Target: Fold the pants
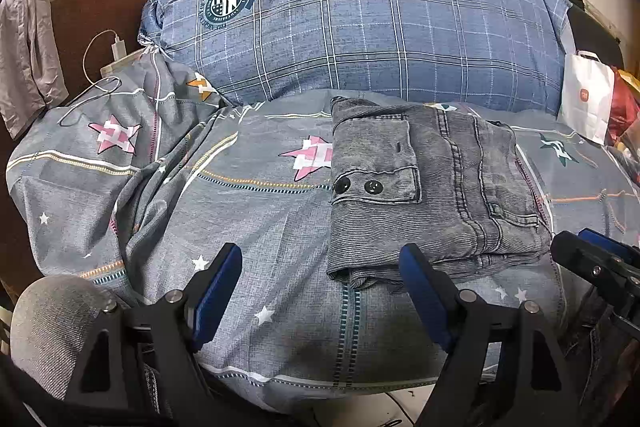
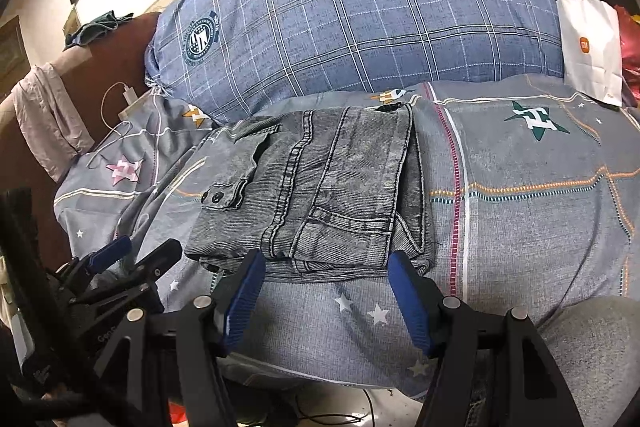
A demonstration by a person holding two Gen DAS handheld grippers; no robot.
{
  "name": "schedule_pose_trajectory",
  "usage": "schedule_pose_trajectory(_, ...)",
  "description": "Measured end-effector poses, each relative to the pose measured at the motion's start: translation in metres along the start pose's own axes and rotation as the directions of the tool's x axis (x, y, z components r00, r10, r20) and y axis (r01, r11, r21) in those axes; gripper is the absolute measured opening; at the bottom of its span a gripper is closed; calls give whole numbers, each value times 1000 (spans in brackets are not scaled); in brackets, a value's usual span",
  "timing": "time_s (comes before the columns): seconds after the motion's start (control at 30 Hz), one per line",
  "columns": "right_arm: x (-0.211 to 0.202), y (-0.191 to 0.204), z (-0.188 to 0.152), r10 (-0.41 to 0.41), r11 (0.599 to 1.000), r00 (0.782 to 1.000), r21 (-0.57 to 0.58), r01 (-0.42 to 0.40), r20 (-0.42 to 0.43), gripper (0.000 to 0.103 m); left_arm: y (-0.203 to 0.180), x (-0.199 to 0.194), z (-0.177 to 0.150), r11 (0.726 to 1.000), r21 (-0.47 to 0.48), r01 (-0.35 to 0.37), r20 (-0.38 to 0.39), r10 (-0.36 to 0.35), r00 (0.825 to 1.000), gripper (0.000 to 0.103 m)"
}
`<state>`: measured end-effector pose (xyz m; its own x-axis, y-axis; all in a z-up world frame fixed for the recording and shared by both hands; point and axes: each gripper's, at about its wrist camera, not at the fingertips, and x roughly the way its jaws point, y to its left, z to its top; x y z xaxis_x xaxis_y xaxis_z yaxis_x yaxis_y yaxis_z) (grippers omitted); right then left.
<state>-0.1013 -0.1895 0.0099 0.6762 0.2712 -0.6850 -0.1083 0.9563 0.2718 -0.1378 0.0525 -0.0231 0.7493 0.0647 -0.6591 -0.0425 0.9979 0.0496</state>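
The grey denim pants (image 1: 432, 187) lie folded into a compact rectangle on the star-patterned bed sheet (image 1: 248, 219), with a flap pocket with two snaps on top. They also show in the right wrist view (image 2: 320, 195). My left gripper (image 1: 320, 291) is open and empty, just in front of the bundle's near left corner. My right gripper (image 2: 326, 291) is open and empty, its blue pads just in front of the bundle's near edge. Each gripper shows at the edge of the other's view.
A large blue plaid pillow (image 1: 360, 19) fills the back of the bed. A white paper bag (image 1: 586, 95) stands at the right. A charger with white cable (image 1: 116, 55) lies at the left by a brown headboard (image 1: 100, 7) draped with cloth.
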Motion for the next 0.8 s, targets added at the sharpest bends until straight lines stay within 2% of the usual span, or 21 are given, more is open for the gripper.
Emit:
schedule_pose_trajectory(0.3,0,5,0,-15,1000,1000,-20,15,2,67,0,-5,2,1000,4,-1,31,1,1000,82)
schedule_pose_trajectory(0.57,1,5,0,-23,999,1000,-26,23,0,67,-10,-6,1,998,56,-34,50,31,998,85)
schedule_pose_trajectory(0.8,2,1,1,-27,999,1000,-20,27,-5,67,-2,-4,5,1000,14,1,31,-2,1000,85)
